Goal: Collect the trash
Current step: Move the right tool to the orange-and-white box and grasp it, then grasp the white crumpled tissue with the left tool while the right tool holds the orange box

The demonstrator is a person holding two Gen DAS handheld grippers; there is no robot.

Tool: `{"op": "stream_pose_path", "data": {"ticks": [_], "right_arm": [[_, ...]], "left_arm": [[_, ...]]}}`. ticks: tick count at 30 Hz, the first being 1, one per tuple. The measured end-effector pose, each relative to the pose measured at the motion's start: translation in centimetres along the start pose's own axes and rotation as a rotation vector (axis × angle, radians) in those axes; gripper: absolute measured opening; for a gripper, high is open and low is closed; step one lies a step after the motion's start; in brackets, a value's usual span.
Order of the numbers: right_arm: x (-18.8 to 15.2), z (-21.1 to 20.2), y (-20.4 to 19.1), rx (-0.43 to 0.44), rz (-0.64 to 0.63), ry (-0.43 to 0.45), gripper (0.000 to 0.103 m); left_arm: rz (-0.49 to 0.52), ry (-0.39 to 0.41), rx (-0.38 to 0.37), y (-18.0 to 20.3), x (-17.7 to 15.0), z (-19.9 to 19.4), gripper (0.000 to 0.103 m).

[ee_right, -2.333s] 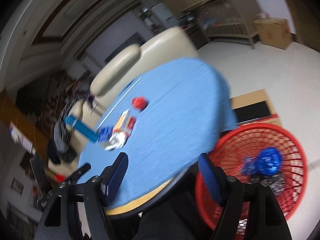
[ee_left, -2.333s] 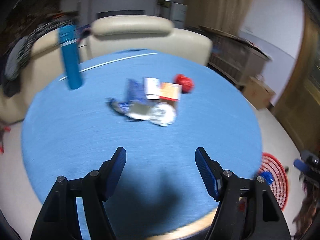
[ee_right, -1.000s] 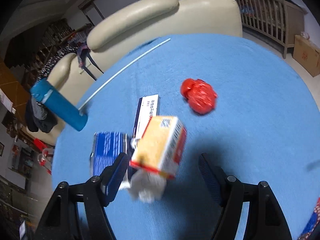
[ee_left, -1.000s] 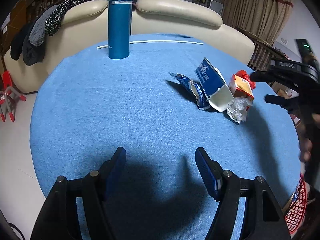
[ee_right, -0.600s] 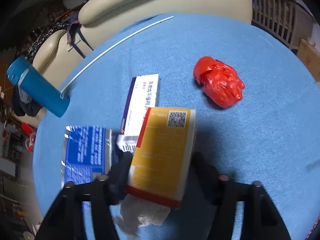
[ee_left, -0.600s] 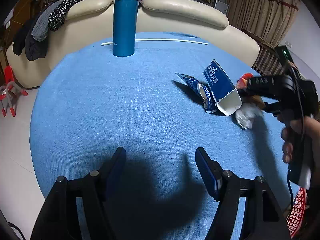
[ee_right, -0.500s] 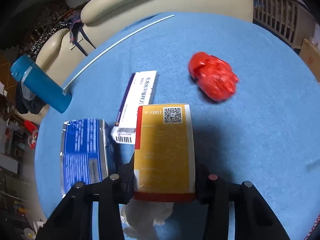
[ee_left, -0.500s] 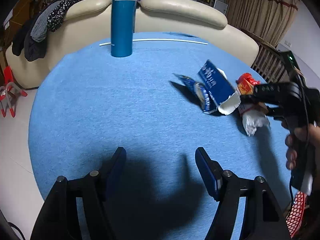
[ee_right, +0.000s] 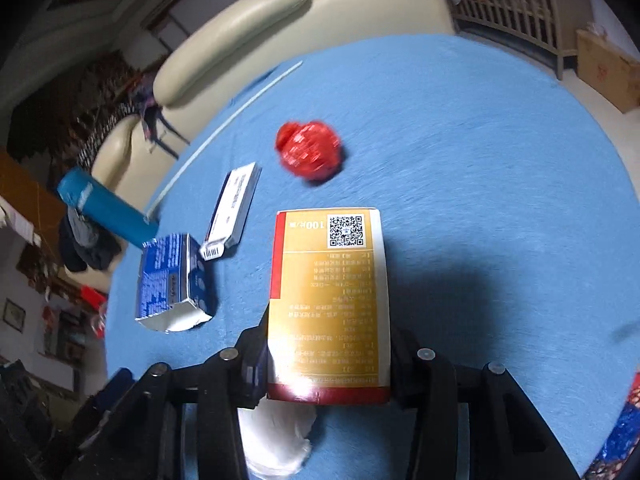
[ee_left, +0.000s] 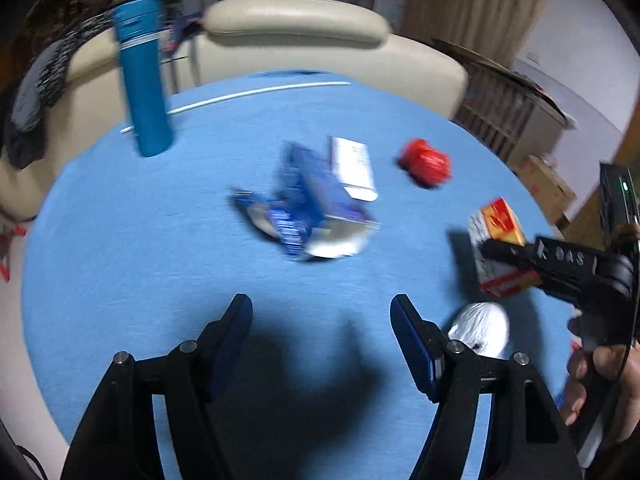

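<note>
The yellow box (ee_right: 329,304) shows a QR code and, upside down beside it, the number "100"; its small lines are not readable. The white box (ee_right: 234,204) carries a barcode.

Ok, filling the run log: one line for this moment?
right gripper: shut on yellow box, lifted | left gripper: open, empty | red wad: on table

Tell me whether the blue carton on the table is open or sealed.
Open. The blue carton lies on its side on the table, and its near end gapes, showing a pale, hollow inside with a ragged edge.
</note>
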State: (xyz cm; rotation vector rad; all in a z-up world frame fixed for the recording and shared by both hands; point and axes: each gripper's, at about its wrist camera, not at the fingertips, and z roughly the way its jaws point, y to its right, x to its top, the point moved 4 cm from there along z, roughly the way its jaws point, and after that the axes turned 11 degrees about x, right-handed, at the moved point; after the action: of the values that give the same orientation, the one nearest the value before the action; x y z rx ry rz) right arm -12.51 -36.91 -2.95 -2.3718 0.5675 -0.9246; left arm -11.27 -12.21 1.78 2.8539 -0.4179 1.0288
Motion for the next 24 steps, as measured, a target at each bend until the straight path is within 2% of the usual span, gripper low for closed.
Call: {"op": "stream_pose_path", "data": {"ticks": [6,11,17,21,22,23,24], "right_arm": [[0.2,-3.0,1.7,0.044,0.049,0.066,0.048],[0.3,-6.3,3.7,0.056,0.093,0.138,0.048],[-0.1,-11.0,6.9,0.043,0.152,0.218,0.048],[-0.6,-12.1,7.7,0.042,0.171,0.235,0.048],[-0.7,-12.3,7.8,0.043,0.171,0.235,0.048],[-0.9,-12.4,7.7,0.042,0.168,0.236,0.048],[-1.0,-12.6,7.7,0.043,0.165,0.236,0.048]], "left_arm": [[0.176,-0.004,-0.098,7.0,-0.7,-0.7,0.073],[0.229,-0.047,-0.182,11.7,-0.8,-0.4,0.073],[0.282,-0.045,-0.220,15.7,-1.5,-0.9,0.076],[0.330,-0.054,-0.178,17.6,-2.0,0.3,0.078],[0.323,-0.060,-0.185,17.7,-2.1,0.7,0.069],[0.321,-0.073,-0.192,17.6,-2.3,0.8,0.039],[0.318,-0.103,-0.183,17.3,-2.5,1.4,0.033]]}}
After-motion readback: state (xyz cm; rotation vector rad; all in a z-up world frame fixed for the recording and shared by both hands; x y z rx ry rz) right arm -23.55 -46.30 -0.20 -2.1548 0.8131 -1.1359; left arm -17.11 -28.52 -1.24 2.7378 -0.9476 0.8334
